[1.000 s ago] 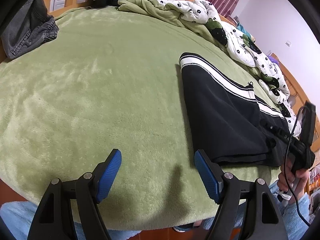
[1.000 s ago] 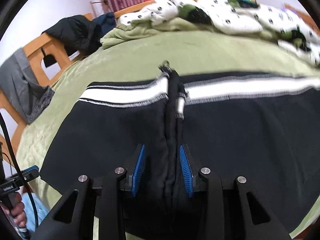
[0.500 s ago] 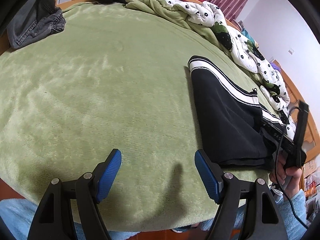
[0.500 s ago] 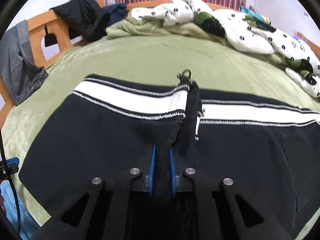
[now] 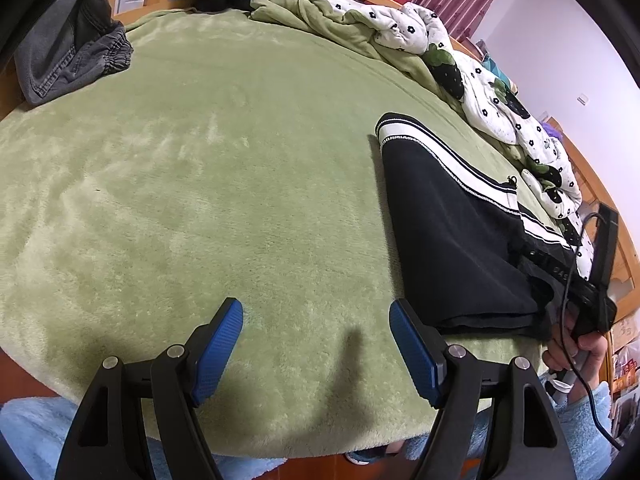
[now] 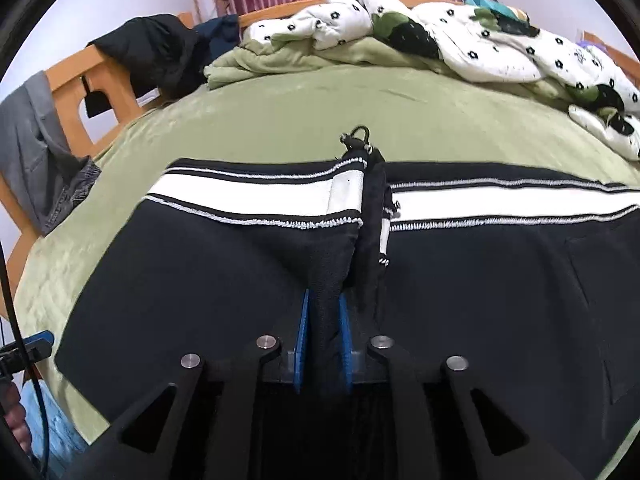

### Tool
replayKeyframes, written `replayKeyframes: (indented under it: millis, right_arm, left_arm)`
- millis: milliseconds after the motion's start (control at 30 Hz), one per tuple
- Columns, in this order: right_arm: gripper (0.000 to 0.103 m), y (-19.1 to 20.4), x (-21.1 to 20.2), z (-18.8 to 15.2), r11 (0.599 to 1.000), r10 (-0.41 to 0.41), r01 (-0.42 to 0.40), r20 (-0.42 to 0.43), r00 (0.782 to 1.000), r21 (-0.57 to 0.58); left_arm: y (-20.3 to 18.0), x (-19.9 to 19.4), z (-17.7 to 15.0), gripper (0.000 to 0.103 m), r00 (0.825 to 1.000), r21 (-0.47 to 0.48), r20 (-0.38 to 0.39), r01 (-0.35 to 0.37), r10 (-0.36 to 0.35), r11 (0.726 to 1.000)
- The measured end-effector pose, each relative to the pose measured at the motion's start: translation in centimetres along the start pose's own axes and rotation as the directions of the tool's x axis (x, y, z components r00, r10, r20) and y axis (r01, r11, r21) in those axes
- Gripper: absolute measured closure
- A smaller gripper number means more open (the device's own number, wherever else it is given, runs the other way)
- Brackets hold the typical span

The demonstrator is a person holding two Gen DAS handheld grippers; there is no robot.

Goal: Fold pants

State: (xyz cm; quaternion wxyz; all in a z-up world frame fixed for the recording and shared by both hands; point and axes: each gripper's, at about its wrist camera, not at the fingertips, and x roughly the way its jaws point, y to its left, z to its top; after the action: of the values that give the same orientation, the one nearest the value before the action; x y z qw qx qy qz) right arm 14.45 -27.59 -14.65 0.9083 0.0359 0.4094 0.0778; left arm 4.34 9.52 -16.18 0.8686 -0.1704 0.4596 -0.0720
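Two tools: both over the green fleece-covered bed (image 5: 240, 184).
Left tool (image 5: 316, 344): gaping wide, empty.
Right tool (image 6: 324, 320): just eased slightly, pinching a ridge of the black white-striped pants (image 6: 224, 264).

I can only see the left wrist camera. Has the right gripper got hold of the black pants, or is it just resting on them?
Observer: The right gripper has a raised fold of the black pants between its pads, which press on it. Its jaws have just been opening a little.
Operator: Where along the pants is that fold?
Observer: Near the middle of the stretch in view. The ridge runs from the pads up across the white stripe.
Operator: And the half to the right of the ridge?
Observer: It lies flat on the green blanket and runs on to the picture's right edge.
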Motion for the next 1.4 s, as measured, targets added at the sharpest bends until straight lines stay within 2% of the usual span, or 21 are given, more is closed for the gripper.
replayKeyframes:
  millis: [100, 167, 233, 300, 400, 467, 567, 633, 667, 733, 767, 800, 833, 867, 900, 967, 1067, 1167, 1233, 1333, 1400]
  right_arm:
    - [0.074, -1.1, -1.4, -0.1, 0.998, 0.028, -0.028, 0.002, 1.0, 0.063]
    - [0.071, -2.1, -2.3, -0.7, 0.99, 0.078, -0.077, -0.004, 0.997, 0.12]
    - [0.062, -2.8, -2.6, -1.4, 0.98, 0.123, -0.118, -0.021, 0.992, 0.162]
    - [0.058, -3.1, -2.4, -2.0, 0.974, 0.15, -0.14, -0.041, 0.988, 0.18]
    - [0.057, -3.2, -1.0, -3.1, 0.975, 0.147, -0.127, -0.099, 0.984, 0.184]
    - [0.057, -3.2, -0.2, -3.6, 0.967, 0.177, -0.155, -0.096, 0.98, 0.205]
    - [0.057, -3.1, 0.7, -3.3, 0.964, 0.195, -0.173, -0.092, 0.976, 0.204]
    - [0.068, -3.2, 1.0, -3.1, 0.962, 0.195, -0.173, -0.09, 0.977, 0.213]
    - [0.068, -3.3, 1.1, -3.1, 0.958, 0.206, -0.182, -0.089, 0.974, 0.222]
    - [0.076, -3.8, 1.1, -3.3, 0.948, 0.225, -0.201, -0.074, 0.972, 0.245]
    - [0.077, -4.2, 1.1, -3.4, 0.936, 0.246, -0.22, -0.064, 0.967, 0.274]
    - [0.08, -4.6, 1.2, -3.4, 0.926, 0.261, -0.233, -0.056, 0.964, 0.297]
    - [0.083, -5.0, 1.2, -3.5, 0.912, 0.281, -0.253, -0.043, 0.959, 0.325]
    - [0.084, -5.3, 1.0, -3.4, 0.905, 0.29, -0.263, -0.034, 0.956, 0.335]
    - [0.087, -5.5, 0.7, -3.3, 0.9, 0.298, -0.275, -0.019, 0.954, 0.338]
    - [0.089, -5.7, -1.1, -2.8, 0.9, 0.305, -0.303, 0.045, 0.951, 0.315]
    - [0.09, -6.1, -3.0, -2.2, 0.924, 0.26, -0.273, 0.084, 0.962, 0.266]
    - [0.09, -7.9, -3.6, -2.5, 0.922, 0.247, -0.261, 0.086, 0.965, 0.286]
    - [0.09, -9.0, -3.8, -2.9, 0.922, 0.229, -0.247, 0.094, 0.969, 0.298]
    - [0.09, -10.2, -3.4, -3.5, 0.927, 0.195, -0.21, 0.079, 0.978, 0.312]
    - [0.09, -10.8, -3.3, -3.8, 0.921, 0.197, -0.214, 0.083, 0.977, 0.325]
  left_arm:
    - [-0.1, -0.3, 0.0, 0.029, 1.0, -0.009, 0.007, 0.009, -0.009, 1.0]
    - [-0.3, -0.4, 0.0, 0.029, 0.999, -0.001, 0.021, 0.028, -0.028, 1.0]
    - [-0.7, -0.5, 0.0, 0.029, 0.999, 0.016, 0.025, 0.045, -0.046, 0.999]
    - [-1.5, -0.5, -0.1, 0.029, 0.998, 0.053, 0.02, 0.059, -0.06, 0.997]
    - [-3.2, -0.4, -0.7, 0.029, 0.997, 0.14, 0.012, 0.077, -0.08, 0.987]
    - [-5.0, -0.3, -1.3, 0.029, 0.995, 0.214, -0.001, 0.097, -0.099, 0.972]
    - [-7.2, 0.0, -1.9, 0.029, 0.997, 0.296, 0.011, 0.064, -0.07, 0.953]
    - [-8.4, 0.8, -2.2, 0.029, 1.0, 0.34, 0.018, 0.004, -0.01, 0.94]
    - [-8.9, 1.1, -2.3, 0.029, 0.998, 0.342, 0.058, -0.058, 0.04, 0.938]
    - [-9.4, 1.8, -2.3, 0.029, 0.994, 0.34, 0.097, -0.088, 0.058, 0.936]
    - [-9.6, 2.3, -2.4, 0.029, 0.993, 0.347, 0.097, -0.091, 0.061, 0.933]
    - [-10.0, 3.4, -2.6, 0.029, 0.99, 0.365, 0.107, -0.12, 0.086, 0.923]
    - [-10.3, 4.3, -2.8, 0.029, 0.982, 0.377, 0.129, -0.179, 0.14, 0.909]
    - [-10.5, 4.5, -2.9, 0.028, 0.976, 0.381, 0.15, -0.203, 0.157, 0.902]
    - [-10.7, 4.3, -3.0, 0.029, 0.975, 0.377, 0.165, -0.2, 0.147, 0.904]
    - [-10.5, 3.8, -2.6, 0.029, 0.98, 0.335, 0.172, -0.152, 0.098, 0.93]
    - [-9.7, 3.5, -2.2, 0.029, 0.986, 0.283, 0.153, -0.113, 0.072, 0.952]
    - [-9.5, 3.5, -2.3, 0.029, 0.984, 0.282, 0.165, -0.115, 0.07, 0.953]
    - [-9.8, 3.6, -2.3, 0.029, 0.988, 0.284, 0.144, -0.091, 0.052, 0.955]
    - [-10.6, 3.8, -2.6, 0.029, 0.986, 0.319, 0.151, -0.118, 0.073, 0.94]
    - [-10.9, 3.8, -2.8, 0.029, 0.986, 0.327, 0.152, -0.119, 0.072, 0.937]
